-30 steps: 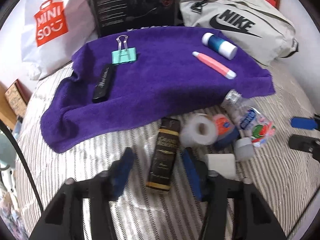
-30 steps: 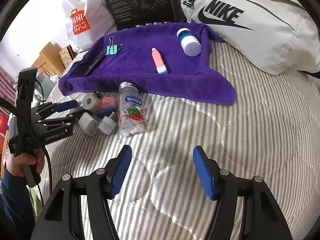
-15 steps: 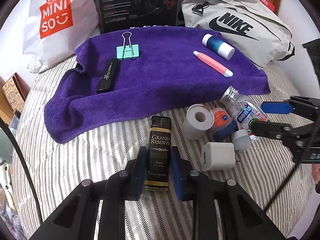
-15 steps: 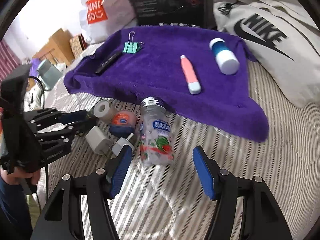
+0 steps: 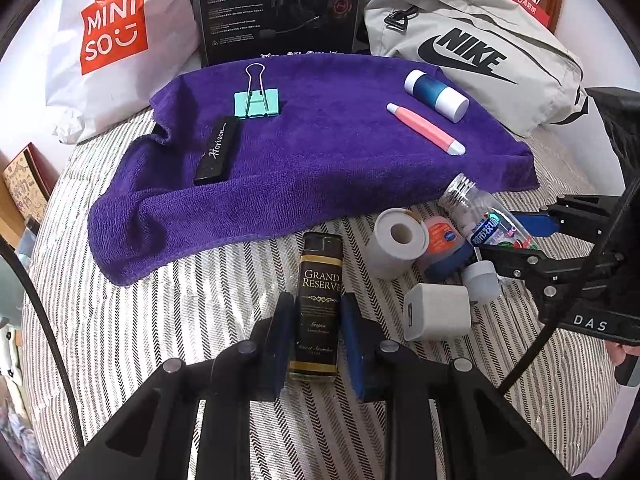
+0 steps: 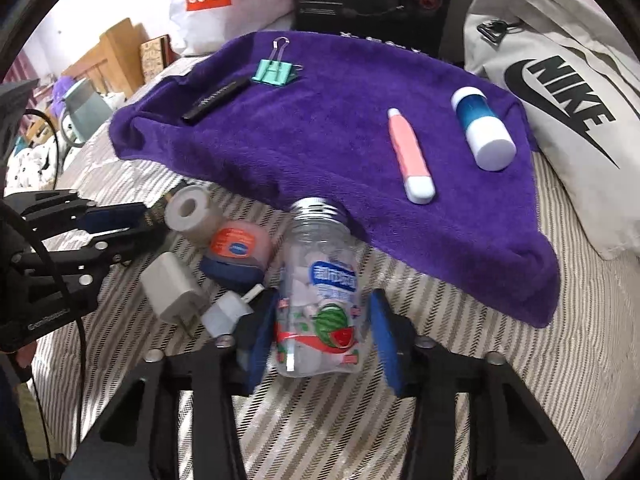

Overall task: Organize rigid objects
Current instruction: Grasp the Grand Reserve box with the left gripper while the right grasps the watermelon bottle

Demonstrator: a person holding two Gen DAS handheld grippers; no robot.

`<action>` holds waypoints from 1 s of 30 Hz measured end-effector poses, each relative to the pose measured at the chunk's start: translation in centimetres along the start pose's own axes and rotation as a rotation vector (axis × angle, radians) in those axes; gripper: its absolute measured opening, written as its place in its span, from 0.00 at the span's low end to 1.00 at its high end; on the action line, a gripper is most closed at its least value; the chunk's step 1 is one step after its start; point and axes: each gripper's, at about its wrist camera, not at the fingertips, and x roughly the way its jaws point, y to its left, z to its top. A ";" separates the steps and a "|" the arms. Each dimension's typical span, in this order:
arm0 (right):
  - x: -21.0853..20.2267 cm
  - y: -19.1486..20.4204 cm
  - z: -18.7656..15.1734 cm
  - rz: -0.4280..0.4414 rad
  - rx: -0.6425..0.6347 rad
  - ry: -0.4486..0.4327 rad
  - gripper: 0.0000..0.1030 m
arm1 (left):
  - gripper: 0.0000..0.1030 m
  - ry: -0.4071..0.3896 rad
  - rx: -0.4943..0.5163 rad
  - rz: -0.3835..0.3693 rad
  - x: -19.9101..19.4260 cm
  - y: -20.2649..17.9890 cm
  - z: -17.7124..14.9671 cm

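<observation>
- on the striped bedding (image 5: pixel 168 312), just short of the purple towel's (image 5: pixel 320 152) near edge: left gripper (image 5: pixel 316 344) clamped on a black lighter (image 5: pixel 319 300), pads pressed on both long sides, lighter lying flat and pointing to 12 o'clock.
- over at 3 o'clock from there, right gripper (image 6: pixel 320 340) straddling the clear candy bottle (image 6: pixel 318 300); jaws have just been closing with the bottle between them. left pad looks to be touching, right pad shows a sliver of gap, so not counting that as a grip yet.
- step in hand, at a guess: picking up the loose stuff to join the row on the towel, two items at once.
- next move probably needs: finish the squeeze on the bottle (round and slick, could roll), then lift both clear of the little pile at 1 o'clock of the lighter: tape roll (image 5: pixel 394 240), orange-lidded tin (image 5: pixel 442 240), white charger cube (image 5: pixel 436 312).
- already on the towel: teal binder clip (image 5: pixel 257 102), black stick (image 5: pixel 216 150), pink pen (image 5: pixel 424 128), blue-and-white tube (image 5: pixel 436 96).
- readable writing: "grand reserve" on the lighter, "horizon" on the black stick, "miniso" on the white bag (image 5: pixel 112 24), "nike" on the grey bag (image 5: pixel 472 52). bottle label has a watermelon picture, text too blurry.
</observation>
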 end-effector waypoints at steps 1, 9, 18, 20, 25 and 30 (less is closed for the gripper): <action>0.0 -0.1 0.0 0.005 0.003 -0.002 0.39 | 0.23 0.003 0.001 0.003 0.0 0.0 0.0; -1.2 -1.1 -1.9 0.013 0.015 0.032 0.39 | 0.24 0.005 0.005 0.034 -0.1 0.1 -0.2; -1.1 -0.5 -1.9 -0.021 -0.010 0.017 0.39 | 0.23 0.000 -0.011 0.022 -0.2 0.3 -0.2; -1.3 -0.8 -2.0 -0.001 -0.007 0.024 0.39 | 0.22 0.007 -0.022 0.019 -0.4 0.5 -0.3; -2.3 -1.8 -2.7 0.043 0.037 0.026 0.39 | 0.22 0.005 -0.058 0.012 -1.3 1.7 -0.6; -3.5 -2.4 -2.8 0.052 0.044 0.023 0.39 | 0.22 -0.009 -0.075 -0.003 -2.3 2.3 -0.2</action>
